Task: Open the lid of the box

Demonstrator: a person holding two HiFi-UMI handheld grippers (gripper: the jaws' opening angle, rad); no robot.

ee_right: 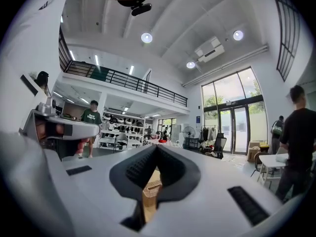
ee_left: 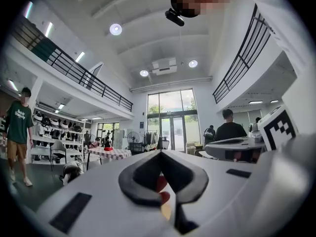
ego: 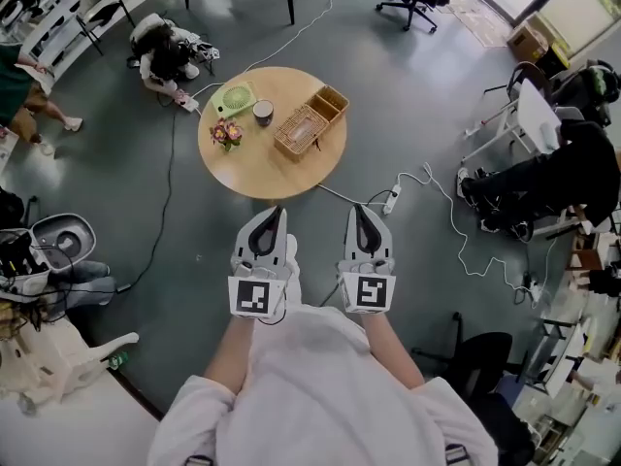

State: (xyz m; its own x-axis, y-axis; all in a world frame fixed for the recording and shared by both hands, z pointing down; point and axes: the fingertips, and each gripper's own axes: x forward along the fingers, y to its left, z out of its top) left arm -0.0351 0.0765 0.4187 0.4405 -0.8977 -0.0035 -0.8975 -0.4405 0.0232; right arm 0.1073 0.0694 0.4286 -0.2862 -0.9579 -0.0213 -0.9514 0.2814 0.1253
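A woven wicker box (ego: pixel 309 124) lies on the right half of a round wooden table (ego: pixel 254 173), far ahead of both grippers in the head view. I cannot tell how its lid sits from here. My left gripper (ego: pixel 278 210) and right gripper (ego: pixel 361 208) are held side by side close to the body, short of the table's near edge, pointing toward it. Both are shut with nothing between the jaws. In the left gripper view the left gripper's (ee_left: pixel 159 152) jaws meet at the tip. A strip of the wicker box (ee_right: pixel 150 187) shows through the gap below the right gripper's (ee_right: pixel 156 147) closed tips.
On the table's left half sit a green plate (ego: pixel 235 98), a small cup (ego: pixel 263 113) and a flower bunch (ego: pixel 226 134). A power strip (ego: pixel 391 200) with cables lies on the floor to the right. Bags (ego: pixel 165 51) lie at the far left, where a person (ego: pixel 19 95) stands.
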